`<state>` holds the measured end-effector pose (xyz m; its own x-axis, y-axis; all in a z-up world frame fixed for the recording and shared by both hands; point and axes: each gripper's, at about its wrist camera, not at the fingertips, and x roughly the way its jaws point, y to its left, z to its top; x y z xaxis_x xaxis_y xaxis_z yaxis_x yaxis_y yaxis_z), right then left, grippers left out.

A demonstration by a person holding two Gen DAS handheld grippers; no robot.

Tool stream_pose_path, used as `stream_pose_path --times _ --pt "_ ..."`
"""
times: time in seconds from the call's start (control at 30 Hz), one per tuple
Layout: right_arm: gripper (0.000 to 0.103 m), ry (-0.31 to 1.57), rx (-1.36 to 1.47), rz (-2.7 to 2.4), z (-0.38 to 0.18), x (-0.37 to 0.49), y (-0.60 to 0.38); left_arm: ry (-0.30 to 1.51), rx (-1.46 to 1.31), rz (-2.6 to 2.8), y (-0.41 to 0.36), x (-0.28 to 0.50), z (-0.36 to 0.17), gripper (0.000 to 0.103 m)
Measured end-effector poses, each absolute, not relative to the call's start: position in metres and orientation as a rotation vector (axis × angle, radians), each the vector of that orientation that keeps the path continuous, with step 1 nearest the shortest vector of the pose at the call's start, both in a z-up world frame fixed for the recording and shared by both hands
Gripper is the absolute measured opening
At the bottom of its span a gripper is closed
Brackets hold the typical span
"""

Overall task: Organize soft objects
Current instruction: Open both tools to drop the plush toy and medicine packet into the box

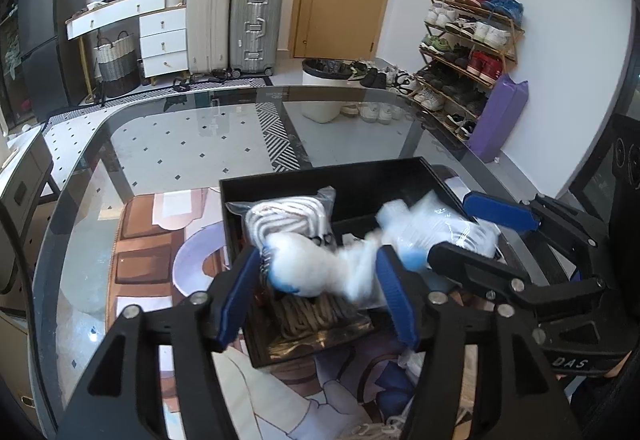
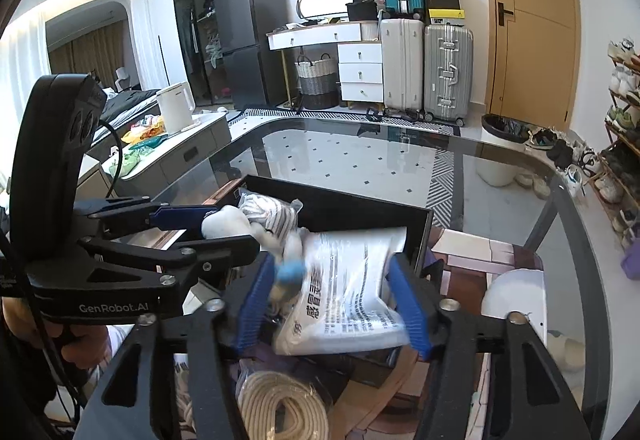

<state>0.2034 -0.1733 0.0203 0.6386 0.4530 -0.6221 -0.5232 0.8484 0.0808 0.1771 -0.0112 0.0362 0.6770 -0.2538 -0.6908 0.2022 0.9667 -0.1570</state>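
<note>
A black box stands on the glass table. In it lie a bagged striped cloth and a bagged brown rope. A blurred white plush toy with blue tips is between the fingers of my left gripper, over the box; the jaws stand wide and grip is unclear. My right gripper is shut on a white printed plastic packet at the box's near wall. The toy and left gripper show in the right wrist view.
A coil of white rope lies below my right gripper. A patterned mat shows under the glass. Beyond the table are suitcases, a white bin, a shoe rack and a side counter with a kettle.
</note>
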Motion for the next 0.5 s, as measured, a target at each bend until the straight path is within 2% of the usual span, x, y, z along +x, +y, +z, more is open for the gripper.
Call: stream_pose_path --times 0.07,0.23,0.3,0.37,0.5 --pt "0.072 0.670 -0.109 0.550 0.022 0.200 -0.177 0.779 -0.060 -0.263 -0.013 0.173 0.038 0.069" --pt "0.090 0.652 -0.097 0.529 0.028 0.191 -0.189 0.758 -0.028 -0.270 -0.015 0.162 0.043 0.082" --pt "0.095 0.650 -0.097 0.520 0.030 0.187 -0.191 0.753 -0.024 -0.250 -0.013 0.158 0.045 0.094" --pt "0.099 0.646 -0.090 0.504 0.031 0.183 -0.196 0.737 -0.036 -0.237 -0.009 0.155 0.047 0.101" --pt "0.102 0.655 -0.070 0.502 0.033 0.173 -0.203 0.723 -0.026 -0.194 -0.002 0.149 0.048 0.103"
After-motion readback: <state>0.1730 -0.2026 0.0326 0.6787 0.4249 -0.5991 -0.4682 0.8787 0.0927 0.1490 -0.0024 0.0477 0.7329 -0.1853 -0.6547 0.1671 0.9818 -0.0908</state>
